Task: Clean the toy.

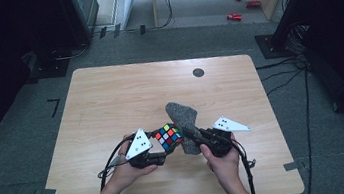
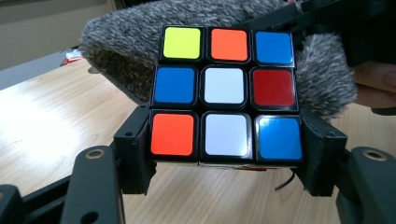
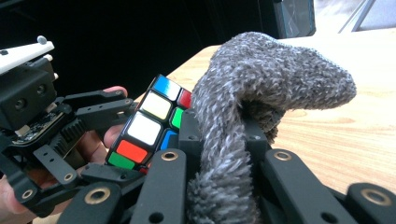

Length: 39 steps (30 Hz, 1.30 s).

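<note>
Our left gripper [image 1: 163, 151] is clamped on the puzzle cube [image 1: 168, 136]; in the left gripper view its jaws press the bottom row of the cube [image 2: 226, 91] from both sides, a face of yellow, orange, blue, white and red tiles turned to the camera. Our right gripper [image 1: 199, 137] is clamped on a grey fuzzy cloth [image 1: 184, 124]; in the right gripper view the cloth [image 3: 254, 116] rises between the jaws as a thick fold and bends over to the right at the top. We hold the cloth against the cube's right side, touching it, with the cube [image 3: 152, 122] just left of the fold and the left gripper [image 3: 140, 140] beyond it. Both are lifted above the wooden table [image 1: 110, 100], near its front edge. A small dark disc [image 1: 198, 72] sits on the table's far side, well apart.
</note>
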### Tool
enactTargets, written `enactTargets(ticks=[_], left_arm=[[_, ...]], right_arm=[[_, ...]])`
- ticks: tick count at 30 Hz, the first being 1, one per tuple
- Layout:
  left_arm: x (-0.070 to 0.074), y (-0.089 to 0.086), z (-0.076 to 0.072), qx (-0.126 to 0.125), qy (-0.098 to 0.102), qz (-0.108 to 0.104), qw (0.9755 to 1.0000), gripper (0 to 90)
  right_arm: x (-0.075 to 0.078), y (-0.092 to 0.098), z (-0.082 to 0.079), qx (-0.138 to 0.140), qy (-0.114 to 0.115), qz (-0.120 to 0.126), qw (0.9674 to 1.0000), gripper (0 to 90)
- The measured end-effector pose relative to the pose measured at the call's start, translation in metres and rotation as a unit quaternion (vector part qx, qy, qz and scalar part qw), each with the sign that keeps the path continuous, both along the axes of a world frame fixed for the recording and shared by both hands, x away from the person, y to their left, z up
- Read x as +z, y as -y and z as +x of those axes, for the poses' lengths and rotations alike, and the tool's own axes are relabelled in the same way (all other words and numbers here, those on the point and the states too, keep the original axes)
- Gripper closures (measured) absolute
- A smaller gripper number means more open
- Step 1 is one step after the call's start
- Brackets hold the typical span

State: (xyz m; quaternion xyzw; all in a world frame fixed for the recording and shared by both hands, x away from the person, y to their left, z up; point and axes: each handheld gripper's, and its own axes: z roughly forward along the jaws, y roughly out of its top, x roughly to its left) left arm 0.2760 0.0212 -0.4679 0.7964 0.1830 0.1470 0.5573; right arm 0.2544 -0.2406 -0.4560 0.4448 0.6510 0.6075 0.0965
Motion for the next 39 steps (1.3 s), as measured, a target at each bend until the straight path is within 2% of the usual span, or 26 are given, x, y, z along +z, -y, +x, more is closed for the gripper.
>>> enactTargets(ticks=[2, 5, 8, 10, 14, 18, 21, 23, 26, 29, 31, 32, 34, 36, 39], left_arm=[[-0.001, 0.002, 0.0, 0.001, -0.001, 0.004, 1.0, 34.8], [-0.004, 0.006, -0.002, 0.0, 0.002, 0.021, 0.9998, 34.9], [-0.003, 0.007, -0.005, -0.01, 0.008, 0.018, 0.9998, 34.9], [-0.001, 0.005, -0.005, -0.013, 0.008, 0.009, 0.9998, 34.9], [0.002, 0.002, -0.001, 0.003, 0.0, 0.001, 1.0, 34.8], [-0.002, 0.003, 0.001, 0.006, -0.011, 0.014, 0.9998, 34.9], [-0.002, 0.006, -0.003, -0.007, -0.002, 0.014, 0.9999, 34.9], [0.0, 0.006, -0.003, -0.005, 0.001, 0.012, 0.9999, 34.9], [0.001, 0.005, -0.002, 0.002, -0.001, 0.013, 0.9999, 34.8], [0.0, 0.006, 0.0, 0.027, -0.005, 0.027, 0.9993, 34.9], [-0.001, 0.008, 0.002, 0.042, -0.012, 0.04, 0.9983, 34.9], [-0.001, 0.009, 0.004, 0.043, -0.019, 0.051, 0.9976, 34.9], [-0.003, 0.012, 0.003, 0.046, -0.02, 0.071, 0.9962, 34.9], [-0.005, 0.018, 0.001, 0.047, -0.019, 0.097, 0.994, 35.0], [-0.004, 0.026, -0.003, 0.057, -0.006, 0.14, 0.9886, 34.9]], right_arm=[[0.002, -0.002, -0.002, 0.001, 0.004, -0.004, 1.0, 77.1], [0.01, -0.007, -0.007, 0.015, 0.024, -0.003, 0.9996, 77.0], [0.016, -0.011, -0.01, 0.014, 0.037, -0.012, 0.9992, 76.7], [0.012, -0.006, -0.006, 0.011, 0.027, 0.001, 0.9996, 76.6], [0.001, 0.0, -0.001, 0.0, 0.002, 0.002, 1.0, 76.7], [0.006, -0.006, -0.005, 0.009, 0.015, -0.006, 0.9998, 76.7], [0.014, -0.01, -0.009, 0.019, 0.035, -0.005, 0.9992, 76.6], [0.014, -0.008, -0.008, 0.018, 0.034, 0.001, 0.9993, 76.5], [0.005, -0.003, -0.002, 0.008, 0.009, 0.009, 0.9999, 76.5], [0.003, -0.004, -0.003, 0.005, 0.006, 0.001, 1.0, 76.4], [0.009, -0.008, -0.008, 0.007, 0.032, -0.011, 0.9994, 76.2], [0.011, -0.01, -0.01, 0.007, 0.043, -0.019, 0.9989, 75.9], [0.016, -0.017, -0.015, 0.011, 0.07, -0.041, 0.9967, 75.8], [0.017, -0.026, -0.017, 0.022, 0.093, -0.071, 0.9929, 75.6], [0.013, -0.039, -0.02, 0.036, 0.093, -0.113, 0.9886, 75.5]])
